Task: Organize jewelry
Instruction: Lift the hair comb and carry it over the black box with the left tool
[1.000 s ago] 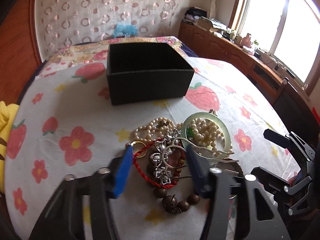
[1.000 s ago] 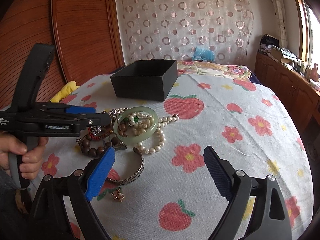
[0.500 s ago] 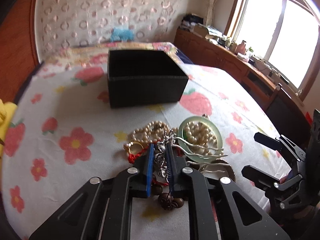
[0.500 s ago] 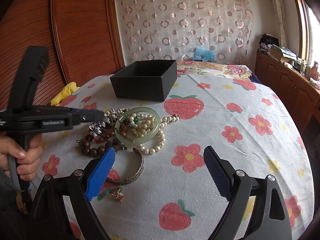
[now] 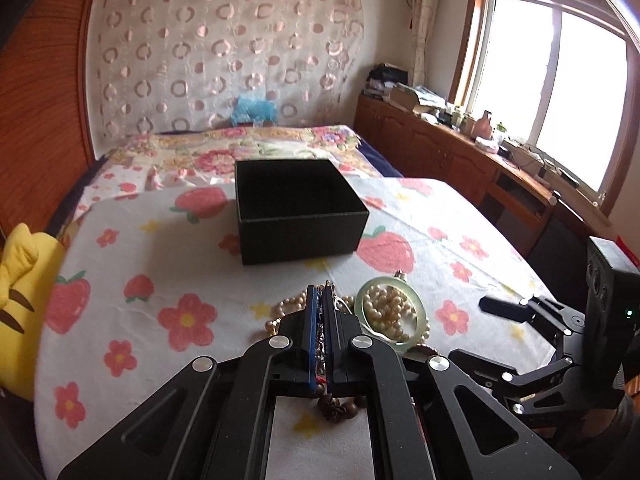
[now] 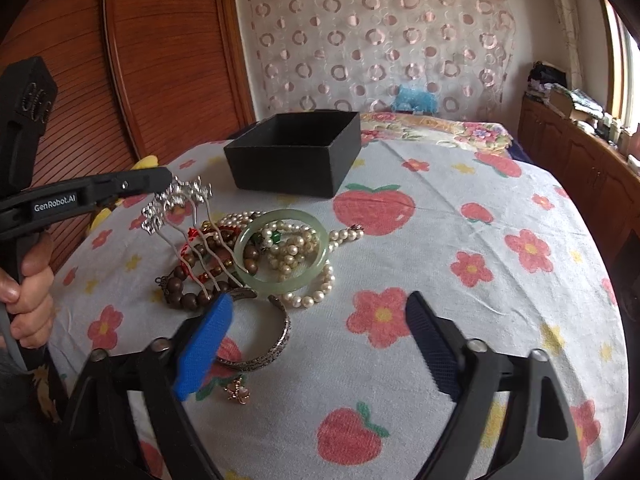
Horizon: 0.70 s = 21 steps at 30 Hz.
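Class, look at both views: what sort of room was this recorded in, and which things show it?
Most likely a bedroom in a home: a bed with a floral quilt, a patterned curtain behind it, and wooden cabinets cluttered with household items under the window.

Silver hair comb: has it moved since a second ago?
Yes. The silver hair comb, clamped in the left gripper, has lifted off the pile, toward the black box.

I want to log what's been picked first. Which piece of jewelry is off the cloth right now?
The silver hair comb: the left tool is shut on its ornate top and its prongs hang over the pile. The jade bangle, pearls and wooden beads lie on the cloth.
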Available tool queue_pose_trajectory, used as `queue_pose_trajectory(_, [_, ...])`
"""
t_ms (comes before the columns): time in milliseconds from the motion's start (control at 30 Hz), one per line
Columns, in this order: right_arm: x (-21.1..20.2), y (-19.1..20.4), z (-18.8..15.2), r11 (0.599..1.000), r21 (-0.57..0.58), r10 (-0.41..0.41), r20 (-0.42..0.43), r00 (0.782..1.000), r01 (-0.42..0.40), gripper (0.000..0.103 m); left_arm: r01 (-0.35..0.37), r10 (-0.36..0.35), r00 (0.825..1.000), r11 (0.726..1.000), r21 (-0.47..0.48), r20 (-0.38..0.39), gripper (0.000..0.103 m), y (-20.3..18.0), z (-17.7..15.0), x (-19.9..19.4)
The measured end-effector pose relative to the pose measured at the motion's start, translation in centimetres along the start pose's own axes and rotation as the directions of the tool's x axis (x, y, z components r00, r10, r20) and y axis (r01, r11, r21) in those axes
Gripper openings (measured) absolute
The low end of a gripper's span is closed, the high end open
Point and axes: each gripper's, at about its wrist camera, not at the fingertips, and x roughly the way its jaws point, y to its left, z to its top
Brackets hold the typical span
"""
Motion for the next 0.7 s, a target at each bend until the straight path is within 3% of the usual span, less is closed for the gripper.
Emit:
queue_pose_trajectory(233, [1.2, 1.2, 0.1, 0.998, -0.049, 0.039, -0.072, 0.997, -0.043, 0.047, -0.022, 0.021, 0.999, 1.000, 0.004, 0.037, 0.002, 0.2, 0.1, -0.8])
queue_pose_trajectory(433, [2.3, 1.9, -0.1, 0.994, -0.095, 0.032, -0.136, 0.990, -0.046, 0.029, -0.033, 0.033, 0.997, 0.999, -0.003, 0.064, 0.002, 0.5, 0.3, -1.5])
queue_pose_trajectory(567, [2.6, 2.0, -0.3, 0.993, -0.115, 0.012, -0.154, 0.988, -0.030, 0.024, -0.052, 0.052, 0.995, 0.999, 0.001, 0.082, 0.002, 0.6, 0.5, -1.7])
queue_pose_trajectory(633, [2.7, 1.9, -0.3, 0.993, -0.116, 0.017, -0.160, 0.987, -0.036, 0.008, -0.052, 0.052, 0.995, 0.999, 0.000, 0.082, 0.002, 0.6, 0.6, -1.7])
queue_pose_trajectory(700, [2.7, 2.0, -0.3, 0.991, -0.131, 0.009, -0.158, 0.987, -0.030, 0.006, -0.055, 0.055, 0.995, 0.998, 0.001, 0.084, 0.002, 0.7, 0.6, -1.7])
